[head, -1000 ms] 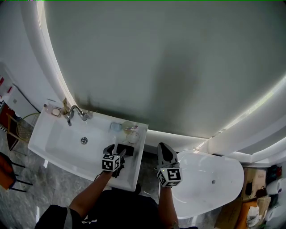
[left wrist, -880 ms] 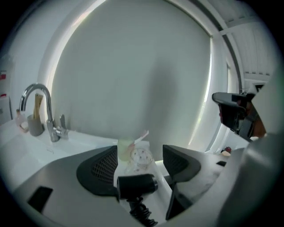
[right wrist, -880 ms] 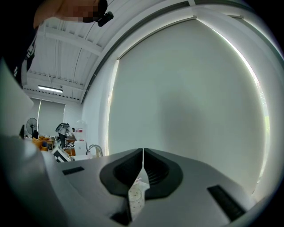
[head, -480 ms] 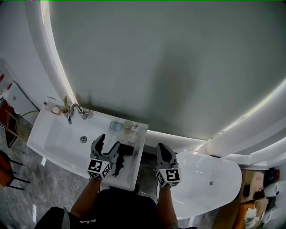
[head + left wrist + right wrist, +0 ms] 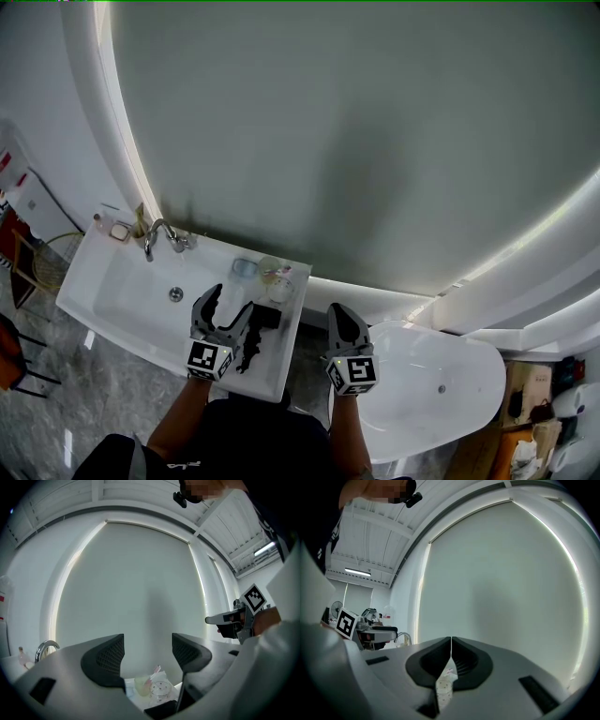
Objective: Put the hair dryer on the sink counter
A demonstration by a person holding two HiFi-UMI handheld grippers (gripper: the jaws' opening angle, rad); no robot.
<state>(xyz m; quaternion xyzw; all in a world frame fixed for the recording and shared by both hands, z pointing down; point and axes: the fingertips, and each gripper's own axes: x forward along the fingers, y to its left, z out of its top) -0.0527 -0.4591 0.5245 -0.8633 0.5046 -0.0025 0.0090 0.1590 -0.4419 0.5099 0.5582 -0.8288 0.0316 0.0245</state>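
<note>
A black hair dryer [image 5: 263,321] lies on the right end of the white sink counter [image 5: 279,369], its cord trailing toward the front edge. My left gripper [image 5: 228,303] hovers just left of it, open, with nothing between its fingers. In the left gripper view the left gripper [image 5: 147,651] stands open and the hair dryer [image 5: 164,709] shows as a dark shape low in the frame. My right gripper [image 5: 339,309] hangs off the counter's right side, shut and empty. The right gripper [image 5: 451,656] has its jaws pressed together.
Small cups [image 5: 277,278] and a blue-lidded jar [image 5: 244,267] stand at the counter's back right, beyond the dryer. A chrome faucet [image 5: 157,234] rises behind the basin [image 5: 141,295]. A white oval tub [image 5: 441,389] lies at the right. A large rounded mirror wall fills the back.
My left gripper held the hair dryer a second ago, then opened and drew back to the left. The dryer now rests on the counter. The right gripper stayed in place.
</note>
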